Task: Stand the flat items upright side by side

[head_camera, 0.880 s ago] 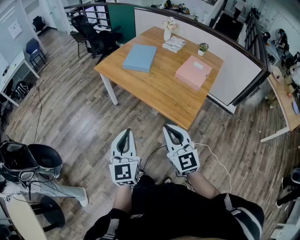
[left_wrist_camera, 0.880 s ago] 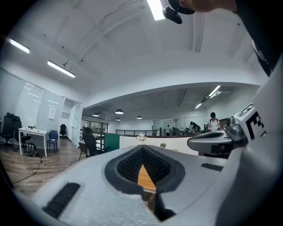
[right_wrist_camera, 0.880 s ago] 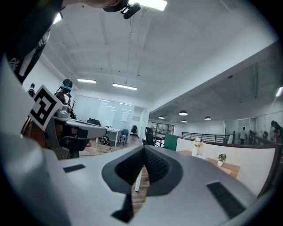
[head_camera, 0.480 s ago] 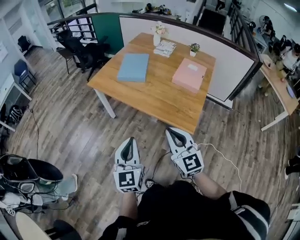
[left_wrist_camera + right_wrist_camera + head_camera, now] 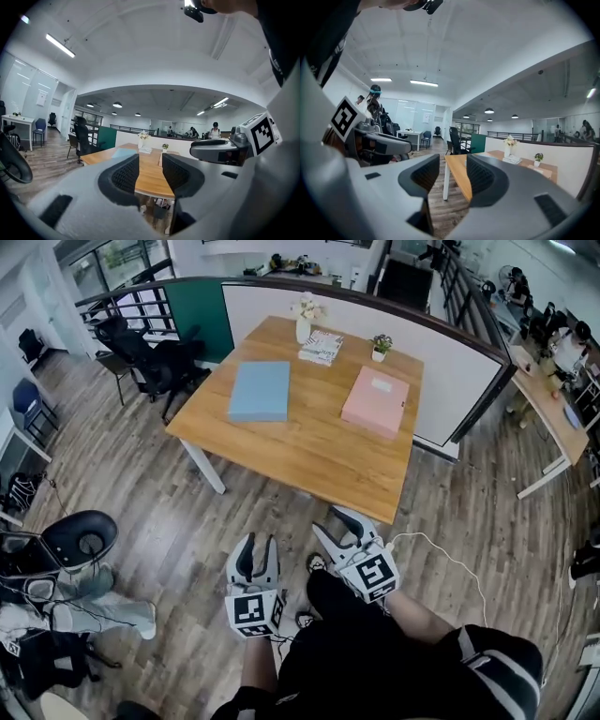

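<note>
Jaws on our left gripper (image 5: 255, 546) and right gripper (image 5: 335, 525) are gaping partway, empty. We are judging the flat blue box (image 5: 260, 390), by the left edge of the wooden tabletop (image 5: 309, 454), and the flat pink box (image 5: 376, 400), by its right edge, stiff and light; pinching a long edge should work.

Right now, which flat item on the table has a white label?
The pink one, lying right of the blue one, whose top is plain.
</note>
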A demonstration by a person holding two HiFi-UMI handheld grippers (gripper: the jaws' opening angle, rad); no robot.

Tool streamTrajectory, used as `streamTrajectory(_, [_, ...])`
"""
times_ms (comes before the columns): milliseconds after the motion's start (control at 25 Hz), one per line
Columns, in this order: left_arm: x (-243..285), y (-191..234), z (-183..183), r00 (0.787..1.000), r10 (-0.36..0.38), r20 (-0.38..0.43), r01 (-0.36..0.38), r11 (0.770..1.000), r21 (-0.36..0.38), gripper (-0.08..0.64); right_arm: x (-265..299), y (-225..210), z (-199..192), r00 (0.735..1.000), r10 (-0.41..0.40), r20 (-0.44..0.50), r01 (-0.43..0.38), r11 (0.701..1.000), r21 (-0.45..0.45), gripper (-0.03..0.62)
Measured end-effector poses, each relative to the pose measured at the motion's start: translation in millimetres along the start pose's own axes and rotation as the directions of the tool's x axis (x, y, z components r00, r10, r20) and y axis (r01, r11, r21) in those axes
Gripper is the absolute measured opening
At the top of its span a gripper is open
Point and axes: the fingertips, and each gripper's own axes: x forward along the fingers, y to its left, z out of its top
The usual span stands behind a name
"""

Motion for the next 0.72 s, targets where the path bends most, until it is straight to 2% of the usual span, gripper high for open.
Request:
streamTrajectory(120, [22, 19, -1, 1.000, 0.006, -0.008, -0.007, 1.000, -0.024, 0.163, 29, -13, -8, 1.000, 0.004, -0.018, -0.004, 1.000, 0.015, 0.200])
streamTrajectory(280, [62, 46, 3, 1.000, 0.000, -0.017, -0.001, 1.000, -0.019, 0.186, 77, -38, -13, 1.000, 0.013, -0.010, -0.013, 0.999, 0.037, 0.208])
streamTrajectory(560, [168, 86, 26, 0.998, -0.043, -0.035, 0.042, 0.999, -0.030, 0.213, 166, -103, -1, 1.000, 0.020, 0.008, -0.020, 0.997, 0.072, 0.227])
streamTrajectory(720, [222, 106, 34, 0.999, -0.032, -0.041, 0.030, 0.999, -0.041, 0.213, 206, -139, 0, 1.000, 0.026, -0.009, -0.025, 0.998, 0.063, 0.229])
